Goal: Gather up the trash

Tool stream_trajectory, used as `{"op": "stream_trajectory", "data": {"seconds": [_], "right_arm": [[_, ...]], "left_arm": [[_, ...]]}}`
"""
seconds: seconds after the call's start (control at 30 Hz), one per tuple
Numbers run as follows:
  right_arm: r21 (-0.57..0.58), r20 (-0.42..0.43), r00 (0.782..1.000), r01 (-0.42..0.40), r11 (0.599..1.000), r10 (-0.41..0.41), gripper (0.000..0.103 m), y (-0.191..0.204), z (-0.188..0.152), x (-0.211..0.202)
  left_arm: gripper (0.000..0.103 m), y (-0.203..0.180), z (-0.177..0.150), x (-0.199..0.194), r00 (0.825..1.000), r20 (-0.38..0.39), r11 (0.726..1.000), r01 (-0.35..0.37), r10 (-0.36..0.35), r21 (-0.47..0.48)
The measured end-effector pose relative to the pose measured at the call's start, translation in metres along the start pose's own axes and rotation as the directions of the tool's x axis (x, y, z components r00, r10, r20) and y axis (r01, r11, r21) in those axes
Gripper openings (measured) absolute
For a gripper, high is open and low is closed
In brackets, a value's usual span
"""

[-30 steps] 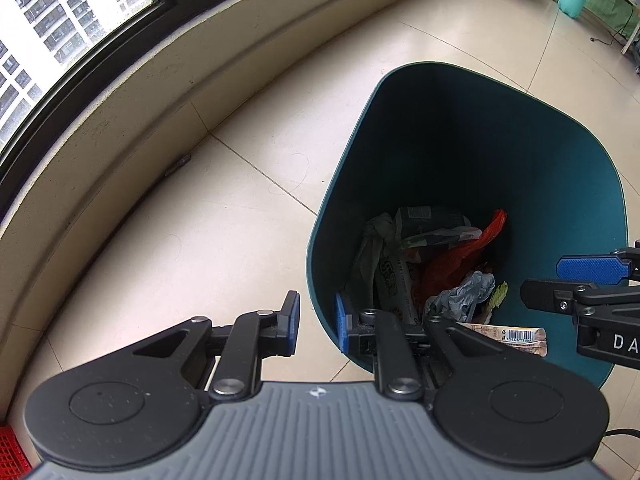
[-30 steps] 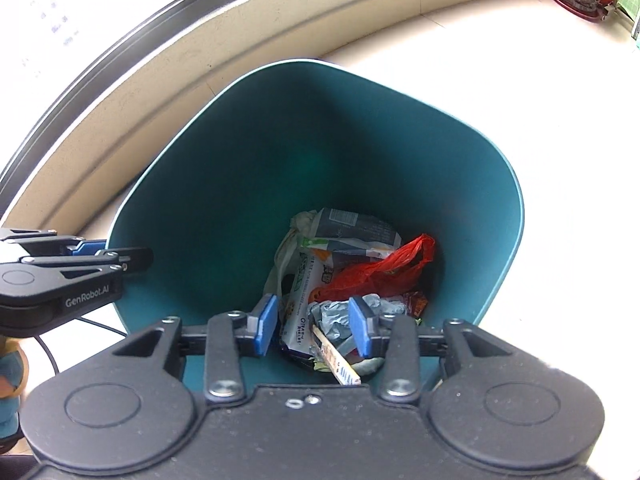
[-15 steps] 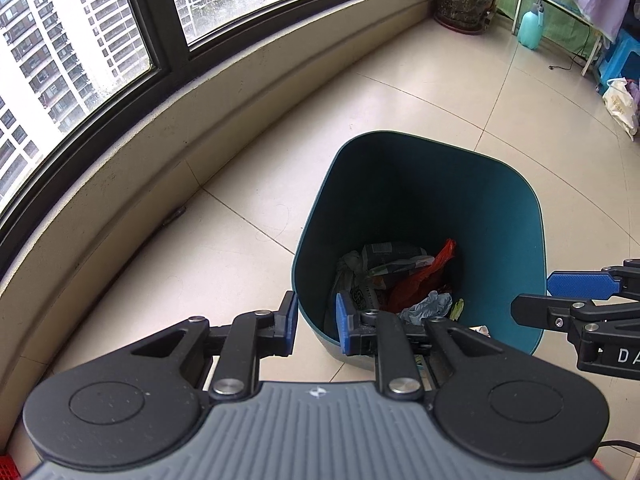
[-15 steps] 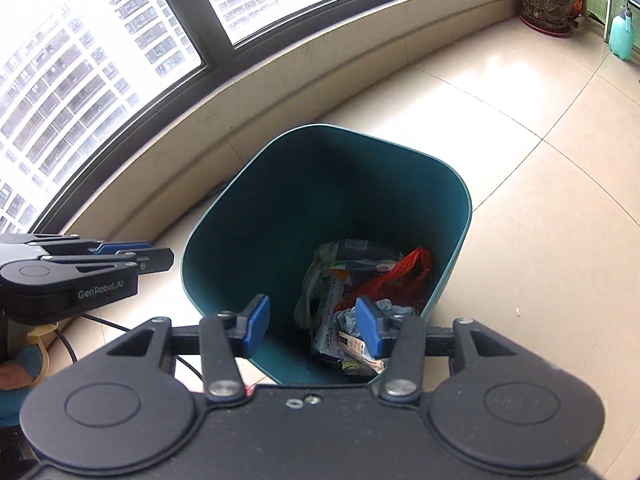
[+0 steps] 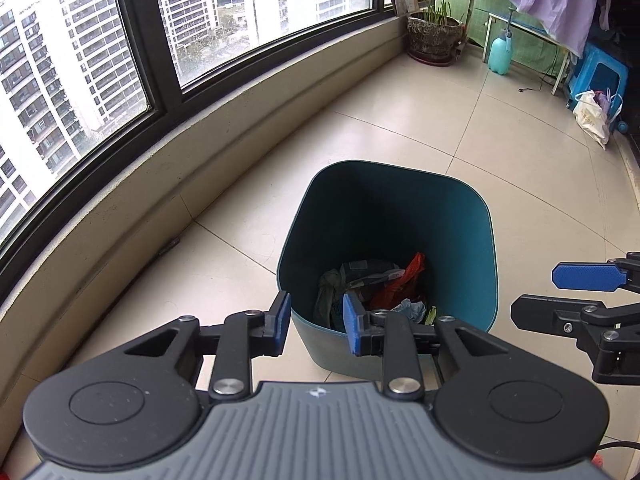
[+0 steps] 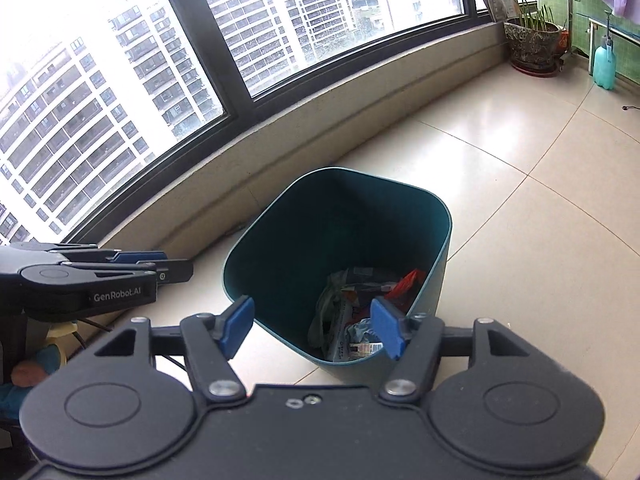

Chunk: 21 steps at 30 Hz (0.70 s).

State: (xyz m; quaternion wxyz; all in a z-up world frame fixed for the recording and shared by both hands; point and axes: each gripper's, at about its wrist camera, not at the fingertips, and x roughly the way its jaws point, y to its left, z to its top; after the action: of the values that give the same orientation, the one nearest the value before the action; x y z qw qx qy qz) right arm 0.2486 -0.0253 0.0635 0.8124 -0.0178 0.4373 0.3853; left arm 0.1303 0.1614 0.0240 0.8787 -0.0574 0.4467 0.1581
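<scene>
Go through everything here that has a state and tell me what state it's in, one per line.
Teal bin: upright on the floor, no lid, partly filled.
Trash: heaped at the bin's bottom; red bag on top.
Left tool: jaws opening, nothing between them.
Right tool: jaws opening wide, nothing held.
Potted plant: upright by the window.
Spray bottle: standing upright.

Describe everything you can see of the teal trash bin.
The teal trash bin is a smooth, plastic-looking tub with rounded corners, lidless and linerless, standing upright on the pale floor tiles near the curved window wall. Its bottom holds crumpled trash: wrappers, a red bag, bluish paper. Nothing else touches it that shows; neither gripper does.
</scene>
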Motion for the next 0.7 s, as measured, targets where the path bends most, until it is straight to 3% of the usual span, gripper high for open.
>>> {"op": "stream_trajectory", "data": {"seconds": [0.07, 0.2, 0.37, 0.57, 0.7], "right_arm": [[-0.007, 0.019, 1.0, 0.006, 1.0, -0.006, 0.069, 0.005, -0.005, 0.001], [-0.006, 0.044, 0.999, 0.014, 1.0, -0.014, 0.075, 0.007, -0.013, 0.003], [0.008, 0.086, 0.996, 0.012, 1.0, -0.012, 0.08, 0.005, -0.021, 0.001], [0.017, 0.169, 0.985, 0.024, 1.0, -0.027, 0.098, 0.007, -0.032, -0.006], [0.025, 0.215, 0.975, 0.047, 0.999, -0.052, 0.103, 0.006, -0.035, -0.007]], "left_arm": [[0.029, -0.001, -0.005, -0.006, 1.0, 0.012, 1.0, 0.016, -0.016, 0.008], [0.053, -0.001, -0.013, -0.013, 0.999, 0.042, 1.0, 0.024, -0.024, 0.019], [0.054, -0.004, -0.023, -0.024, 0.996, 0.073, 0.998, 0.049, -0.051, 0.03], [0.067, -0.007, -0.034, -0.035, 0.99, 0.113, 0.996, 0.084, -0.088, 0.043], [0.073, -0.008, -0.038, -0.038, 0.985, 0.127, 0.992, 0.115, -0.121, 0.048]]}}
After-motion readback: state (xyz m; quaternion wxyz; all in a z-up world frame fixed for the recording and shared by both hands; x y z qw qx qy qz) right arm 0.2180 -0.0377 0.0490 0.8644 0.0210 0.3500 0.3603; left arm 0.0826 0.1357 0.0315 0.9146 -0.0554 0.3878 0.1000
